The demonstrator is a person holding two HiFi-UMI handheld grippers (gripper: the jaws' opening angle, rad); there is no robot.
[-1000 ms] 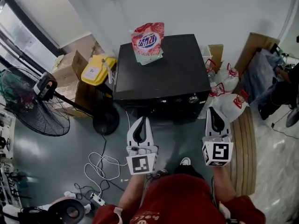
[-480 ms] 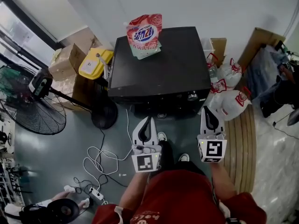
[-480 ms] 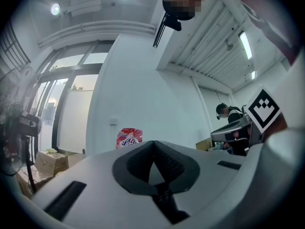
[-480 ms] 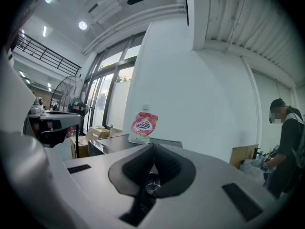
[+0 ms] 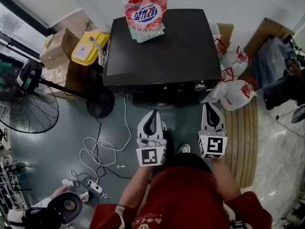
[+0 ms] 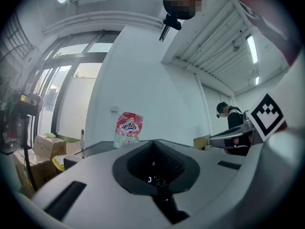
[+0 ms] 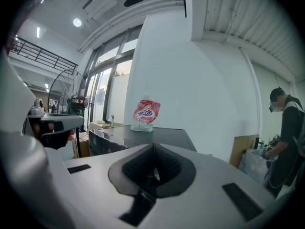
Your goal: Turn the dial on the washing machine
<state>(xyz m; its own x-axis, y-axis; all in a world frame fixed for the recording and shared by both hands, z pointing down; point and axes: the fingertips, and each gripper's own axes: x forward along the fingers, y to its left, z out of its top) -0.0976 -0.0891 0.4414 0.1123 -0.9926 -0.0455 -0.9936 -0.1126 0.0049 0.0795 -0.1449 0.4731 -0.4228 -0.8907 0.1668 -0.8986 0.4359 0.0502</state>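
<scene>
a: what are your claws doing?

b: both are closed and empty. my left gripper (image 5: 153, 114) has its two white jaws pressed tip to tip, with nothing in the dark hollow behind the tips. my right gripper (image 5: 211, 107) is the same: jaws together, holding nothing.

a: how do they sit?

b: side by side in front of me, pointing at the front of the washing machine (image 5: 157, 46). neither one touches it.

a: and the dial?

b: the dial (image 5: 199, 86) is a small silvery knob on the machine's front, near its right end, just under the edge of the black top. my right gripper's tips are near it but short of it, a little to its right. the left gripper is further off, towards the middle of the front.

a: what's around that?

b: a red and white detergent pouch (image 5: 145, 14) stands upright at the back of the lid, left of centre. left of the machine are a yellow container (image 5: 87, 47) and cardboard boxes (image 5: 56, 51), then a standing fan (image 5: 28, 109) nearer me. white cables (image 5: 102, 151) loop over the grey floor beside my left gripper and run down to a power strip (image 5: 95, 189). right of the machine lie white bags with red print (image 5: 237, 93). in my right gripper view another person (image 7: 288, 137) stands at the far right, beside those bags.
</scene>
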